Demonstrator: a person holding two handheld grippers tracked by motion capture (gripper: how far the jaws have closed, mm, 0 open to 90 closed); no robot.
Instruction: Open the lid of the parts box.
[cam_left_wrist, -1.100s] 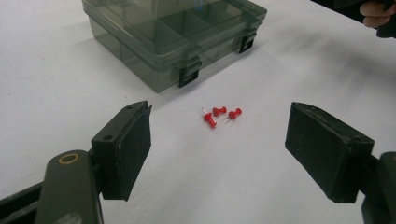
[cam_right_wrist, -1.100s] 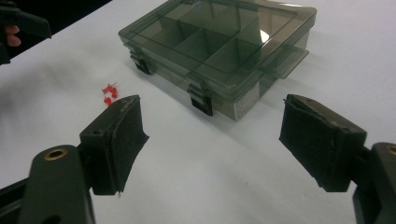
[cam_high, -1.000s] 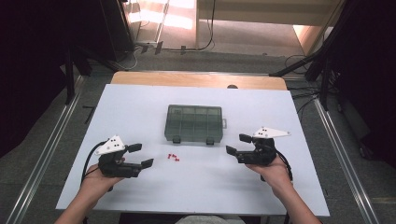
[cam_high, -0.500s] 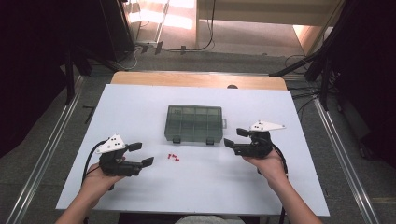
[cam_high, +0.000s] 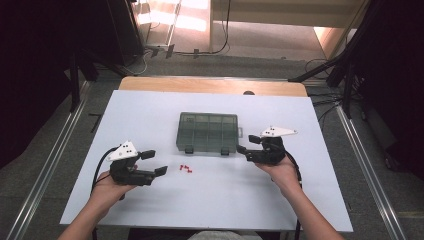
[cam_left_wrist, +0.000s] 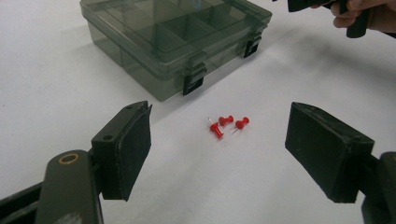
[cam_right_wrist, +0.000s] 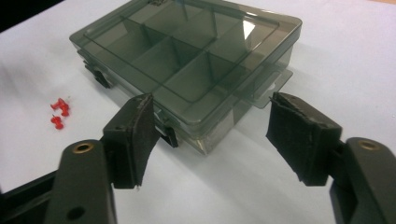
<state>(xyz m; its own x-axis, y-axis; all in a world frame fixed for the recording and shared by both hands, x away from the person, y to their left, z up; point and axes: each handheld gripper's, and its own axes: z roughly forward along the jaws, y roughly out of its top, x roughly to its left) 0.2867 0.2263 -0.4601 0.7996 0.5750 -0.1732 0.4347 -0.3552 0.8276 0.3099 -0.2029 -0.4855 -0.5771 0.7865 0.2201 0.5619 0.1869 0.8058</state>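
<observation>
A smoky-grey clear compartment box lies shut in the middle of the white table, its two black latches facing me. Three red push pins lie just in front of it. My left gripper rests left of the pins, open and empty; in the left gripper view the pins lie ahead between the wide jaws of my left gripper. My right gripper sits at the box's front right corner. Its jaws have just been closing. In the right gripper view my right gripper straddles that corner of the box, pads apart from it.
The table's wooden far edge borders grey floor with cables. Metal rails run along both sides. The right hand and part of its gripper show at the top right of the left gripper view. Bare table surface lies in front of the pins.
My right gripper has moved left and a little forward to the box's front right corner, with its jaws narrower. The left gripper, box and pins have stayed put.
</observation>
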